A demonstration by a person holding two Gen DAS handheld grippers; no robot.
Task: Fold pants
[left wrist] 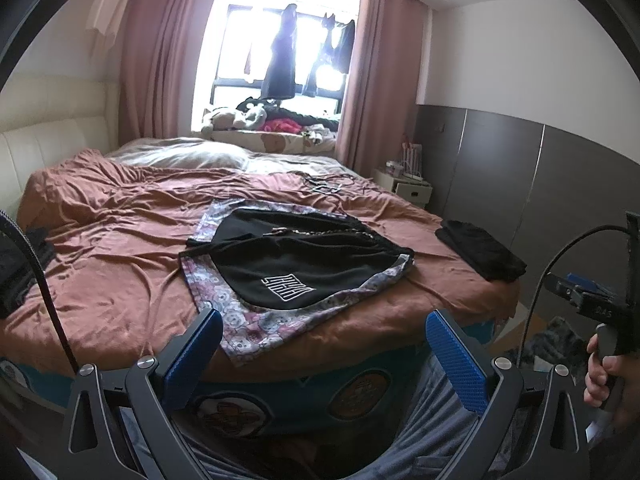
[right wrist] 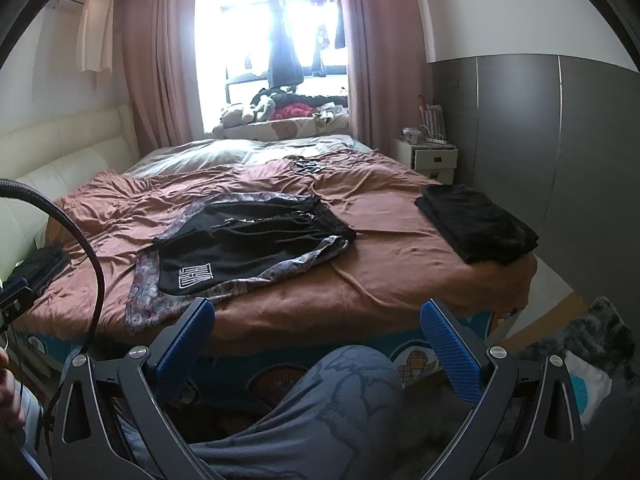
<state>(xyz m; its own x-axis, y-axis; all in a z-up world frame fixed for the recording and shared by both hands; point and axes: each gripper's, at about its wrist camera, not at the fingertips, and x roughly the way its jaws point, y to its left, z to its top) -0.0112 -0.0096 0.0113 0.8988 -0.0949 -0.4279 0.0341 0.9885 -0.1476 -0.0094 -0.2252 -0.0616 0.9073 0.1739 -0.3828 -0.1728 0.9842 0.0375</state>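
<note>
Both claws, left gripper (left wrist: pixel 324 356) and right gripper (right wrist: pixel 318 348), gape empty; black pants (left wrist: pixel 296 268) lie seemingly crosswise on bed (left wrist: pixel 120 232).

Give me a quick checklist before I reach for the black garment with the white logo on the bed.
1. Left gripper open, nothing held: ok.
2. Right gripper open, nothing held: ok.
3. Black garment with the white logo within view of both cameras: ok.
4. Garment lying flat: not ok, it is rumpled on a floral cloth.
5. Folded black pile lies apart from it: ok.
6. Cable clear of the garment: cannot tell.
</note>
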